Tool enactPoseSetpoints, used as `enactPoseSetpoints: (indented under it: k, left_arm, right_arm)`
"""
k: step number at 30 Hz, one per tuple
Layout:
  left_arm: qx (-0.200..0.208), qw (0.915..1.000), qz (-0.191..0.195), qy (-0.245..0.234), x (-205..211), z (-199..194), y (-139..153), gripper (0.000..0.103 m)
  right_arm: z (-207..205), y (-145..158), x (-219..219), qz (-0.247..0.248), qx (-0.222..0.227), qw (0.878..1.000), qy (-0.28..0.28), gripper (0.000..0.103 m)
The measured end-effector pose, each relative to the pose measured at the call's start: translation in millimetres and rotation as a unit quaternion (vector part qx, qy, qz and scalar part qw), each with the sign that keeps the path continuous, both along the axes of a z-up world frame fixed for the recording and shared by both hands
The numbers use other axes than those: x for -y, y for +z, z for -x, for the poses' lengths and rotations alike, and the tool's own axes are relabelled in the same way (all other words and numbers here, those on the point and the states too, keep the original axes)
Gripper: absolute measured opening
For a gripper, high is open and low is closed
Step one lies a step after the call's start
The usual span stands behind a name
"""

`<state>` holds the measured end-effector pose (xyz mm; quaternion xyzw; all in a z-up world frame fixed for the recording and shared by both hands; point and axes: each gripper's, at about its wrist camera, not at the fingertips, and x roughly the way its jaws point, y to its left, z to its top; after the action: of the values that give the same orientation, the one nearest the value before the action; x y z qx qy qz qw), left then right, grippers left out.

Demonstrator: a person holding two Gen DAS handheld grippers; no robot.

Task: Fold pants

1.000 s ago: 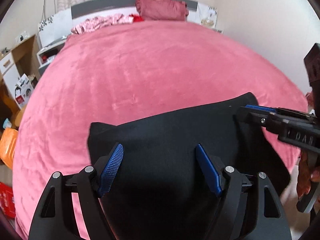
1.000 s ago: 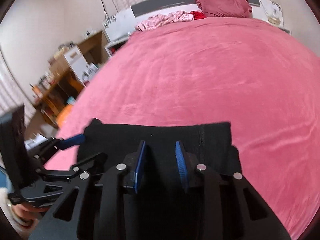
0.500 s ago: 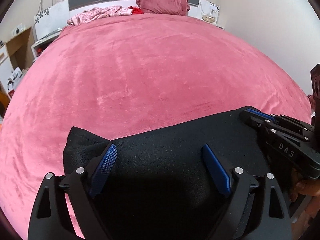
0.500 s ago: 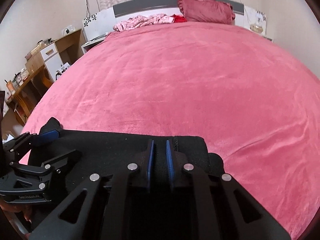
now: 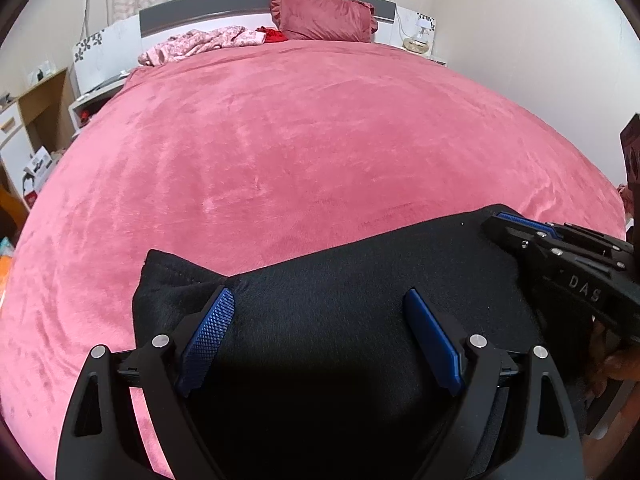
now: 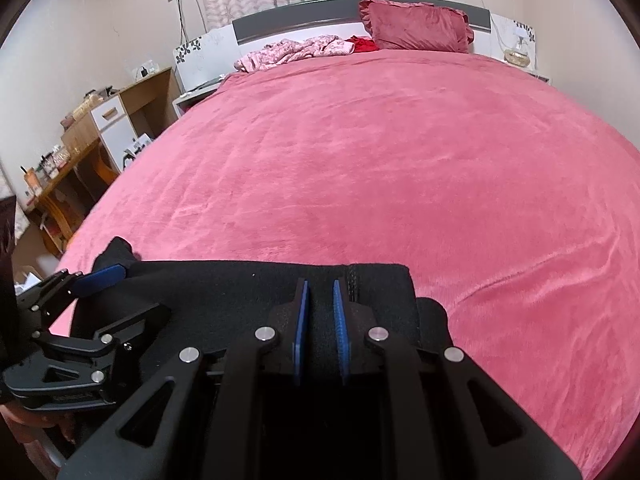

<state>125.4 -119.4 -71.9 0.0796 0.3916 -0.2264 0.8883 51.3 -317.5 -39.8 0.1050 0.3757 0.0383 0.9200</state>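
Black pants (image 5: pixel 360 300) lie at near edge of pink bed (image 5: pixel 300 140). Right gripper (image 6: pixel 320 312) pinches waistband edge; left gripper (image 5: pixel 320 320) spread wide, holding nothing. Mid-fold; next, left must clamp its corner.

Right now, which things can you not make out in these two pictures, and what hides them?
- Near part of the black pants: left wrist view, hidden behind the left gripper and cut off by the bottom edge.
- Cloth between the fingers of the right gripper: right wrist view, black on black, so the grasp is unclear.
- Items on the wooden desk: right wrist view, too small.
- The hand behind the right gripper: left wrist view, cut off by the right edge.
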Motion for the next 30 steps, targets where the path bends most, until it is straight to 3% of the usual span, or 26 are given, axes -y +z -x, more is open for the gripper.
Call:
enactPoseSetpoints:
  k: [3,6,7,8,9,15,20,30]
  left_arm:
    - [0.007,1.0,-0.007,0.0,0,6,2,0.087]
    - [0.009,0.9999,-0.008,0.002,-3,13,3,0.087]
    - [0.01,0.9999,-0.009,0.004,-4,16,4,0.087]
    - [0.011,0.9999,-0.01,0.006,-5,19,4,0.087]
    - [0.013,0.9998,-0.012,0.009,-5,21,5,0.087]
    - [0.029,0.9993,-0.018,0.016,-8,41,5,0.087]
    - [0.035,0.9991,-0.013,0.018,-15,55,7,0.088]
    - [0.042,0.9989,-0.02,0.002,-25,85,5,0.088]
  right_arm:
    - [8,5,1,-0.009,0.0,1.0,0.001,0.015]
    - [19,10,-3,-0.005,0.001,1.0,0.005,0.025]
    - [23,11,-5,0.003,0.001,1.0,0.003,0.035]
    - [27,11,-7,0.015,0.001,1.0,-0.004,0.053]
    - [31,11,-8,0.021,0.0,1.0,-0.008,0.058]
    - [42,5,-6,0.031,-0.011,0.999,-0.022,0.058]
    - [50,-1,4,0.021,-0.024,0.998,-0.05,0.068]
    - [61,-3,10,0.024,-0.038,0.997,-0.058,0.074]
